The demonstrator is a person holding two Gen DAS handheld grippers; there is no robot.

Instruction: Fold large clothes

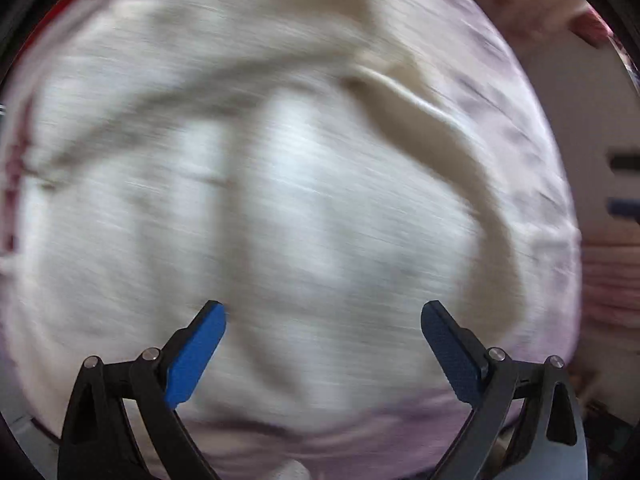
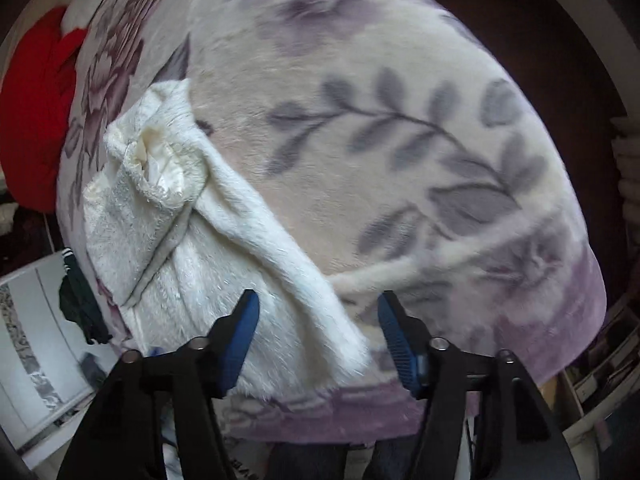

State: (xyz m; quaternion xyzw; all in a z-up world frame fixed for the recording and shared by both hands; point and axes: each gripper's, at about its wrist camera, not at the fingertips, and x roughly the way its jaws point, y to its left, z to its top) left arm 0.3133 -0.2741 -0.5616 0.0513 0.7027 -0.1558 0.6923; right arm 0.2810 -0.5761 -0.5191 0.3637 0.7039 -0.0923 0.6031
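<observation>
A bed (image 2: 400,160) is being covered by a plush blanket (image 2: 420,92) printed with grey leaves and mauve flowers, a lilac band running along its near edge. At the far left of the right wrist view a red cloth (image 2: 36,112) is lying beside the blanket, and below it a pale tiled floor (image 2: 36,320) with a dark garment (image 2: 80,304) on it is being shown. Shelves at the lower right are too blurred to be made out.

A white fleece garment (image 2: 200,248) is lying on the blanket's left part, folded into a long strip, with a bunched opening at its far end. Its near end is being framed by the right tongs (image 2: 318,320), which are standing open above it, with no pad seen pressing the fleece.

In the left wrist view, heavily smeared by motion, the garment (image 1: 280,180) is filling most of the frame, blanket edges being visible around it. The left tongs (image 1: 323,328) are being held wide open over it, nothing gripped.
</observation>
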